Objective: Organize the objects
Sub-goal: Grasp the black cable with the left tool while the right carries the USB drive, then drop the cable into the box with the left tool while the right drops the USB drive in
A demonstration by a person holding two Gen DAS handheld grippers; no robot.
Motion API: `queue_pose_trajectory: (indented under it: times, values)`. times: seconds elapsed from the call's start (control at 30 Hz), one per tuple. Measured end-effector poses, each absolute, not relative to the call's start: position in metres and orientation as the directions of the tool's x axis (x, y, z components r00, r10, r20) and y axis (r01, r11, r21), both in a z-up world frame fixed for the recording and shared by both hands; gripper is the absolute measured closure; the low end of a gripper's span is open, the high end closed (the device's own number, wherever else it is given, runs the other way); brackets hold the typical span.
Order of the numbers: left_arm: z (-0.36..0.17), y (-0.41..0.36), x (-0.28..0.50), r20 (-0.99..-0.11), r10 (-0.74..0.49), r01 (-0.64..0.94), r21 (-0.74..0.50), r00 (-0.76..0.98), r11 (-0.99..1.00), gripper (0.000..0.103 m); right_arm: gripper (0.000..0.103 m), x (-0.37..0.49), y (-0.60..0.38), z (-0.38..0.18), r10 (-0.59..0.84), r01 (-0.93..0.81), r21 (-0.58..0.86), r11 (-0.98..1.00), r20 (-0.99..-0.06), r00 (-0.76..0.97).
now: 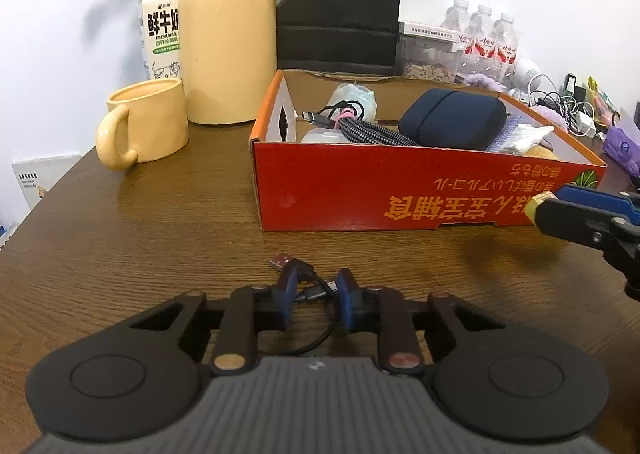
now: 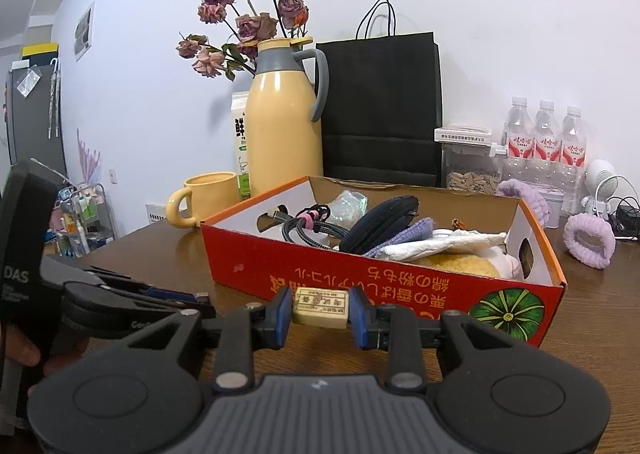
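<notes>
Lifting may drop the cable (image 1: pixel 310 290), merely straddled at 12 o'clock by the parted left hand-held gripper (image 1: pixel 318 288); the eraser (image 2: pixel 320 312), clamped in the right hand-held gripper (image 2: pixel 320 314), could catch the box (image 2: pixel 256 262) wall.

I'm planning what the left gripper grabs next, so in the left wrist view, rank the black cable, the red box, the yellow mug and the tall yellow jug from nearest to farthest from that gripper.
1. Black cable: on the table between the left gripper fingers.
2. Red box: ahead, to the right.
3. Yellow mug: ahead, to the left.
4. Tall yellow jug: behind the mug, near the wall.
</notes>
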State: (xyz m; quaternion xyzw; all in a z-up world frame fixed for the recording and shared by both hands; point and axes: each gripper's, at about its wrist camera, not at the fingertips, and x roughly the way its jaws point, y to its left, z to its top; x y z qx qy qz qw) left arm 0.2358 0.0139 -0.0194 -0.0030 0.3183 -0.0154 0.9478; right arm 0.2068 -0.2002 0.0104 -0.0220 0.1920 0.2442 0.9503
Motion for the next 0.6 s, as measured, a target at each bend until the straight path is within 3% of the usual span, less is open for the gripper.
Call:
queue_pose_trajectory:
  times: [0.37,0.6]
  values:
    - [0.003,0.012,0.209,-0.515,-0.032,0.015,-0.037,0.857,0.999,0.081,0.074,0.203,-0.202,0.012,0.455,-0.469,0.051,0.881,-0.360,0.815]
    - [0.041,0.000,0.212,-0.423,-0.085,0.071,-0.049,0.902,0.996,0.081,0.074,0.199,-0.211,0.028,0.439,-0.442,0.055,0.895,-0.279,0.854]
